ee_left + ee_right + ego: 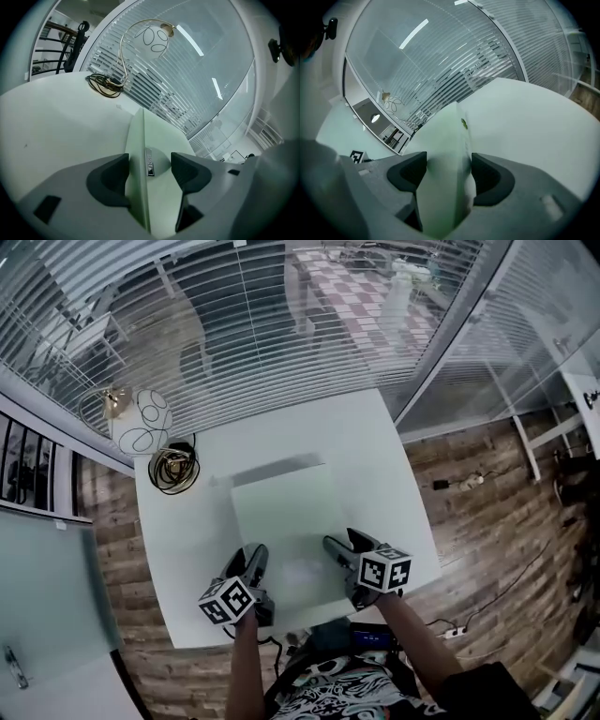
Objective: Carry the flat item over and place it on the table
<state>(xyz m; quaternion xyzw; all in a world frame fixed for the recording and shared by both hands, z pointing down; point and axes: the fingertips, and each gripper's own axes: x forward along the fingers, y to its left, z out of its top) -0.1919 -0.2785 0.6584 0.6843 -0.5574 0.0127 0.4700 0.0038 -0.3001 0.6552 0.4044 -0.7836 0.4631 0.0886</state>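
Note:
The flat item (286, 521) is a thin, pale white-green square panel over the white table (375, 451). A dark shadow strip lies just beyond its far edge. My left gripper (253, 561) is shut on the panel's near left edge, my right gripper (337, 549) on its near right edge. In the left gripper view the panel (140, 133) runs edge-on between the dark pads of the gripper (149, 171). In the right gripper view the panel (450, 136) fills the gap between the jaws of the gripper (449, 171).
A lamp with a white globe (141, 420) and a coil of cable (173, 468) sit at the table's far left corner. Glass walls with blinds (281, 324) stand behind the table. Wooden floor with cables (469, 482) lies to the right.

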